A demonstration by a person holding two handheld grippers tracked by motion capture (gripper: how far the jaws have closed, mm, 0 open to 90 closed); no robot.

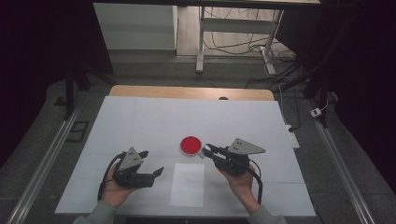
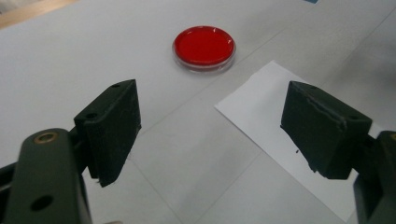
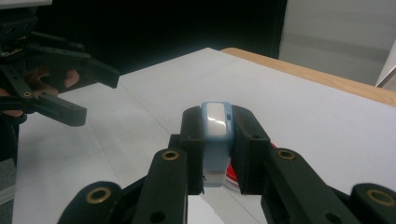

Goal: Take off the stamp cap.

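here: right gripper clenched on a small pale-blue block with a white face, held upright between the jaws, above the counter. the red-filled round dish sits just beyond and below its tips, partly hidden by the jaws in the right gripper view; likely the block is being carried to or over the dish. left gripper released, jaws wide apart, nothing between them, hovering to the left of the other, probably waiting. a white paper sheet lies flat between the two grippers, nearer the person, dish just ahead of it.
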